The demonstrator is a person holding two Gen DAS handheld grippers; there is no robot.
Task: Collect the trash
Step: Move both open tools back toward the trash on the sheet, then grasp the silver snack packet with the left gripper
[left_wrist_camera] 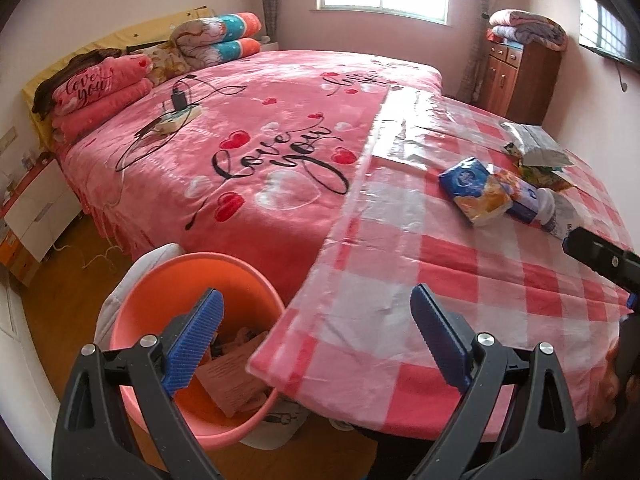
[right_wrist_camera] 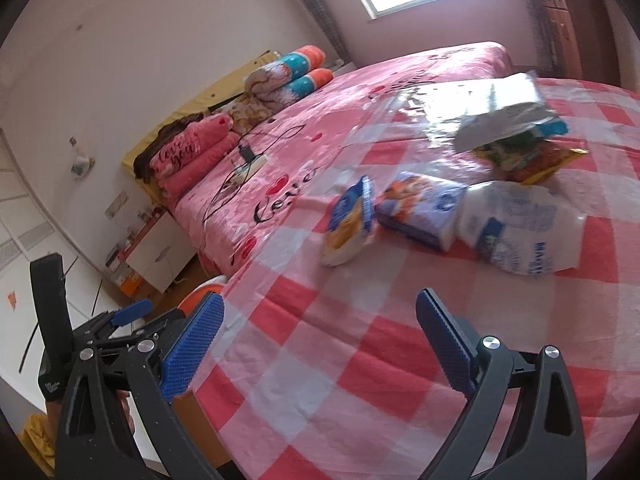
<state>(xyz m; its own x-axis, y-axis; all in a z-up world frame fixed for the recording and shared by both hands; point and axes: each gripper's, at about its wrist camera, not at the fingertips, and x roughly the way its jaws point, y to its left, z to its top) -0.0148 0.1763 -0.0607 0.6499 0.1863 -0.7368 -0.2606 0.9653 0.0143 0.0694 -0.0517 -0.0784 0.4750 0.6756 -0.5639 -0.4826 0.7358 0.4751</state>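
Several wrappers and packets lie on the pink-checked plastic sheet (left_wrist_camera: 460,280) at the bed's foot: a blue-orange packet (left_wrist_camera: 476,192) (right_wrist_camera: 350,220), a purple-orange tissue pack (right_wrist_camera: 420,208), a white plastic bag (right_wrist_camera: 520,228) and a crumpled snack-bag heap (right_wrist_camera: 516,136) (left_wrist_camera: 536,152). An orange bin (left_wrist_camera: 160,280) with some trash inside stands on the floor by the bed. My left gripper (left_wrist_camera: 316,320) is open and empty, over the bin and sheet edge. My right gripper (right_wrist_camera: 318,326) is open and empty, above the sheet short of the packets.
The pink "love you" bedspread (left_wrist_camera: 260,120) carries a power strip with a charger and cables (left_wrist_camera: 178,114). Folded quilts and pillows (left_wrist_camera: 216,40) lie at the head. A wooden cabinet (left_wrist_camera: 520,76) stands far right, a white nightstand (left_wrist_camera: 36,204) left.
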